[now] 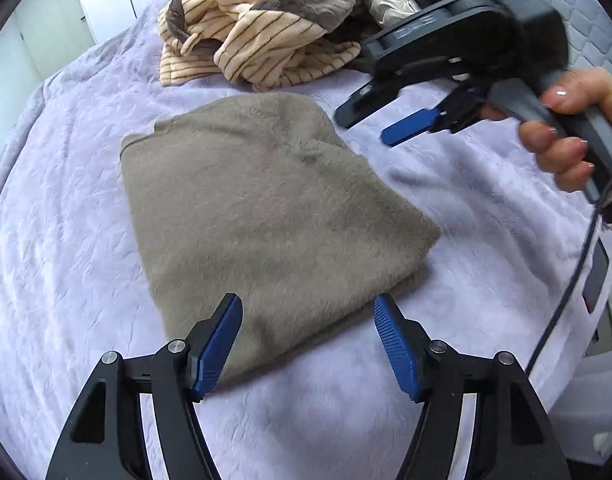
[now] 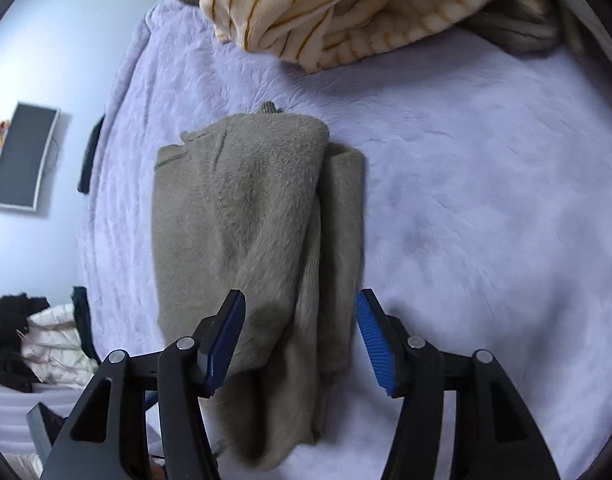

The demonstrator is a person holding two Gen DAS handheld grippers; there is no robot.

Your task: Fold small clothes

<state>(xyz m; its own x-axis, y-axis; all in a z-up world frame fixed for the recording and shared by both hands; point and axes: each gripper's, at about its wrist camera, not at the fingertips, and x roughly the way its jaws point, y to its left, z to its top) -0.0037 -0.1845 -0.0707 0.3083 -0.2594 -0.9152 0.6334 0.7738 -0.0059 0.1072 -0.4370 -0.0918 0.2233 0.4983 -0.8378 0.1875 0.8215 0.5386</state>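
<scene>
A folded grey-brown fuzzy garment [image 1: 265, 208] lies flat on the lilac bed cover [image 1: 65, 240]; it also shows in the right wrist view [image 2: 257, 216], with a fold running along its right side. My left gripper [image 1: 308, 312] is open and empty, just above the garment's near edge. My right gripper [image 2: 299, 308] is open and empty over the garment's near end. In the left wrist view the right gripper [image 1: 366, 124] hovers above the bed to the right of the garment, a hand on its handle.
A heap of unfolded clothes, cream with brown stripes and grey-brown plush [image 1: 261, 28], lies at the far side of the bed; it also shows in the right wrist view [image 2: 346, 12]. More clothes [image 2: 33, 340] lie off the bed's left edge. A cable [image 1: 566, 292] hangs at right.
</scene>
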